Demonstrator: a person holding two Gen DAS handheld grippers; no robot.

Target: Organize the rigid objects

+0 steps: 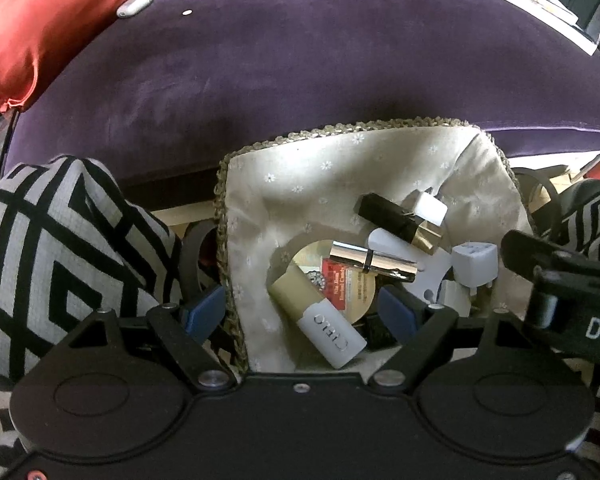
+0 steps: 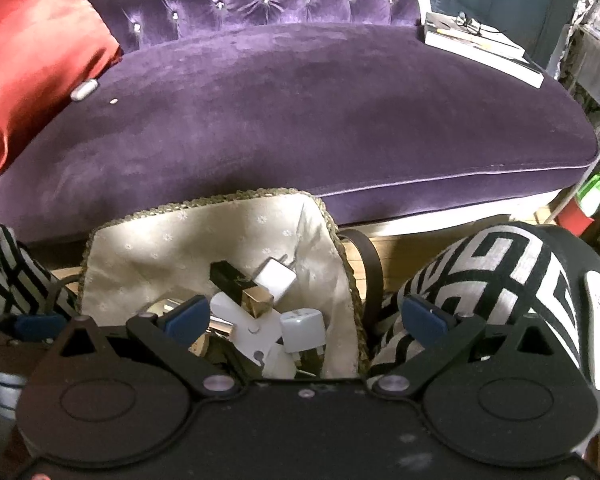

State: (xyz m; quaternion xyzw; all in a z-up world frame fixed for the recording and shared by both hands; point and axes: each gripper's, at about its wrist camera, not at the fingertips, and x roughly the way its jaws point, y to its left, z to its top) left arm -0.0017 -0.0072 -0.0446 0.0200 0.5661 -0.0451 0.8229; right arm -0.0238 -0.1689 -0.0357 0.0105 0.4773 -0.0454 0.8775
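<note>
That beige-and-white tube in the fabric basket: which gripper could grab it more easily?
Probably the left gripper: open, its blue pads straddling the tube in the basket. The right gripper, also open, sits further right, the tube hidden from its view.

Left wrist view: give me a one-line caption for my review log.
Open left tongs hover over a fabric-lined basket holding lipsticks, a white tube and plug adapters, before a purple sofa.
</note>
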